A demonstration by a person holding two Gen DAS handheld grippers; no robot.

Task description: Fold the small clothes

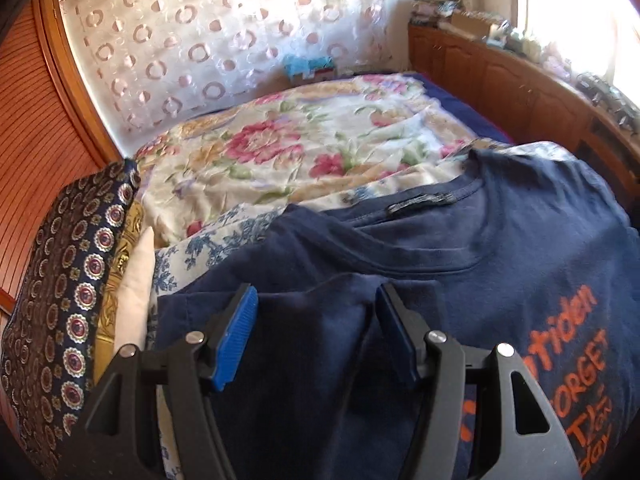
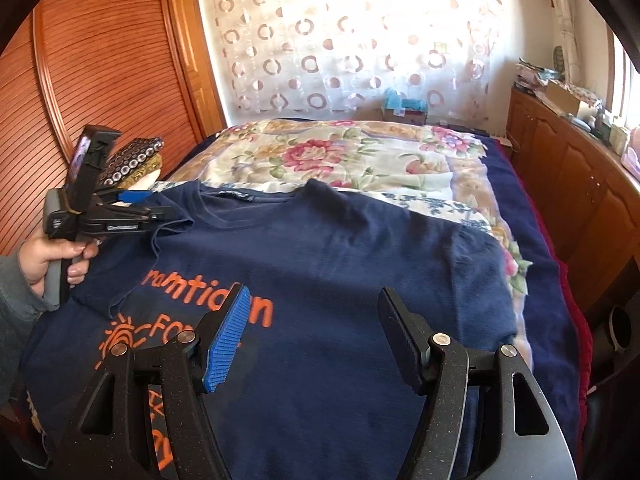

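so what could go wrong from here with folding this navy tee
1. The left sleeve already lies folded in with a curled edge; pinching there with the left gripper may catch several layers and lock in creases.
2. The navy T-shirt lies on a rumpled floral bedspread, so a low pinch could grab bedding too.
3. The right gripper is open over the chest, not an edge; closing there would likely bunch the print.

I observe a bed [image 2: 532, 216] under a floral bedspread [image 2: 320, 156] and a dark blue blanket. A sheer curtain with ring patterns [image 2: 340, 40] covers the far wall, strongly backlit. A slatted wooden door [image 2: 100, 80] stands left; low wooden cabinets [image 2: 568, 184] with cluttered tops run right beneath a bright window [image 1: 580, 8].
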